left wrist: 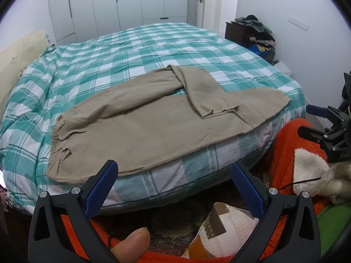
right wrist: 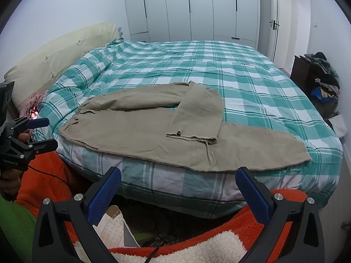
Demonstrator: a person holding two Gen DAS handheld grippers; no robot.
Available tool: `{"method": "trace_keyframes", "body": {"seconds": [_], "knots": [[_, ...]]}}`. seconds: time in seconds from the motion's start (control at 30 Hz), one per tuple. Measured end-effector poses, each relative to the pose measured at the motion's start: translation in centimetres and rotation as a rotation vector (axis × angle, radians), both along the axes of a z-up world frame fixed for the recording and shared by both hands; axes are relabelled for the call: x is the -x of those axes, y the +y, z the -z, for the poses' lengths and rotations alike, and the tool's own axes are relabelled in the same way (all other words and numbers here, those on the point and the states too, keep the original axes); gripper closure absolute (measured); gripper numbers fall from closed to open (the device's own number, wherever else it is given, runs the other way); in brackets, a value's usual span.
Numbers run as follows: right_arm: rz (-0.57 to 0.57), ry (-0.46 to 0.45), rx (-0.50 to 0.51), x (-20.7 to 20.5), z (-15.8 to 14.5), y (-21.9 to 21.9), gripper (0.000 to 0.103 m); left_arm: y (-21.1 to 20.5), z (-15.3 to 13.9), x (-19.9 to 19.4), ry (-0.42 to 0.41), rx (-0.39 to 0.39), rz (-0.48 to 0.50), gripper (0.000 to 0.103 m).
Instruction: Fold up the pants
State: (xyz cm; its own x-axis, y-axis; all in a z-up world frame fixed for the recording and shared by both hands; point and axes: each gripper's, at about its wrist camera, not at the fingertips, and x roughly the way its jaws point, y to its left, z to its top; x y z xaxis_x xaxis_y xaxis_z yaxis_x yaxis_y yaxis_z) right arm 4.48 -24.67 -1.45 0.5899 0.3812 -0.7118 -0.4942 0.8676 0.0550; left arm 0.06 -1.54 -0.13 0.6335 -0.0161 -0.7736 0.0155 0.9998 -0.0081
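Beige pants (left wrist: 140, 122) lie spread along the near edge of a bed with a teal checked cover (left wrist: 131, 50). The waistband is at the left. The far leg is folded back over the near leg, its hem (left wrist: 219, 112) on top. The near leg reaches right. In the right wrist view the pants (right wrist: 136, 127) lie the same way. My left gripper (left wrist: 174, 169) is open and empty, held off the bed's near edge. My right gripper (right wrist: 179, 175) is open and empty, also short of the bed; it shows at the right of the left wrist view (left wrist: 307, 120).
A cream headboard (right wrist: 54, 65) stands at the left. White wardrobes (right wrist: 190, 8) and a door stand behind the bed. A dark nightstand (right wrist: 307, 72) piled with clothes stands at the right. An orange fleece blanket (left wrist: 291, 144) and a bag (left wrist: 219, 225) lie below the bed's edge.
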Motion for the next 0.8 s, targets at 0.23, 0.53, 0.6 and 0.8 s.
{"method": "trace_keyframes", "body": {"seconds": [0.23,0.53,0.6,0.8], "knots": [[-0.016,0.001,0.011,0.04,0.22,0.31,0.000,-0.08,-0.03,-0.03,-0.004,0.004,0.002,0.001],[-0.023,0.010,0.021,0.10,0.45,0.81,0.000,0.19,0.01,-0.10,0.001,0.013,0.001,0.001],[-0.026,0.010,0.023,0.12,0.49,0.94,0.000,0.17,0.05,-0.11,0.004,0.015,-0.001,0.001],[-0.031,0.012,0.024,0.23,0.58,1.06,0.000,0.23,0.28,-0.14,0.010,0.020,-0.004,0.001]]}}
